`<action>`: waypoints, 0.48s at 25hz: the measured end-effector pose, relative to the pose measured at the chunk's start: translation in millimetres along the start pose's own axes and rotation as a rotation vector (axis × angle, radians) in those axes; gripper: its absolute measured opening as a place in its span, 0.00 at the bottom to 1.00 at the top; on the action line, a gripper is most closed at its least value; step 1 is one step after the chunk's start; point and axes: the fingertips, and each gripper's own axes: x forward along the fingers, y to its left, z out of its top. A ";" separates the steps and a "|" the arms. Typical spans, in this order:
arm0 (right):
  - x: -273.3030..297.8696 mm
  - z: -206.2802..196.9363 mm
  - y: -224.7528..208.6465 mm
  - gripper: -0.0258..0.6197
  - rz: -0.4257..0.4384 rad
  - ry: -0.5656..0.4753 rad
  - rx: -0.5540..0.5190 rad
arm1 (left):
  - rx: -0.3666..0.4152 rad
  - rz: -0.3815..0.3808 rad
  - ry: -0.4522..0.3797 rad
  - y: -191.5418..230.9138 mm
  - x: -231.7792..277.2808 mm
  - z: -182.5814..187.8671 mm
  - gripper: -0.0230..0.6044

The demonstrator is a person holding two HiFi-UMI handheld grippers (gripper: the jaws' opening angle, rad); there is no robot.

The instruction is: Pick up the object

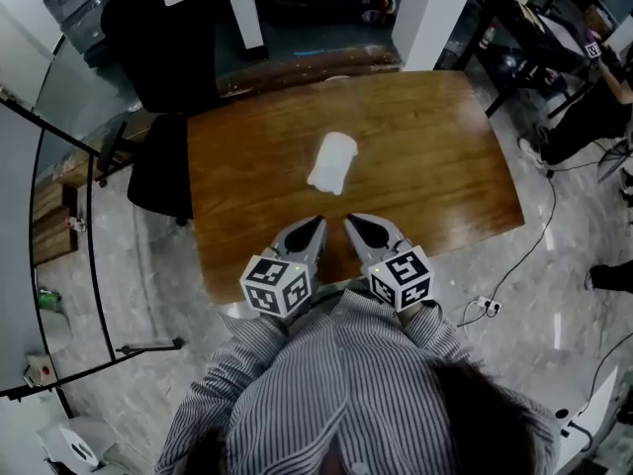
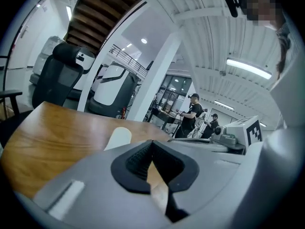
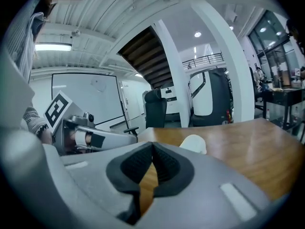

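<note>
A white cup-like object (image 1: 332, 162) lies on its side near the middle of the brown wooden table (image 1: 435, 166). It also shows as a white shape (image 2: 118, 138) beyond the left jaws, and as a white shape (image 3: 193, 143) beyond the right jaws. My left gripper (image 1: 315, 224) and right gripper (image 1: 352, 222) hover side by side over the table's near edge, short of the object. Both are shut with nothing between the pads. From the right gripper view the left gripper (image 3: 86, 136) is seen alongside.
A black office chair (image 1: 163, 38) stands at the table's far left, with a glass partition (image 1: 59, 166) further left. White pillars (image 1: 435, 8) and desks with people (image 2: 193, 113) lie beyond the table. Cables and a power strip (image 1: 485, 307) lie on the floor at right.
</note>
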 end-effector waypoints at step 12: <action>25.7 3.1 -36.1 0.04 0.013 0.035 0.043 | -0.057 -0.026 0.084 32.0 35.7 3.3 0.03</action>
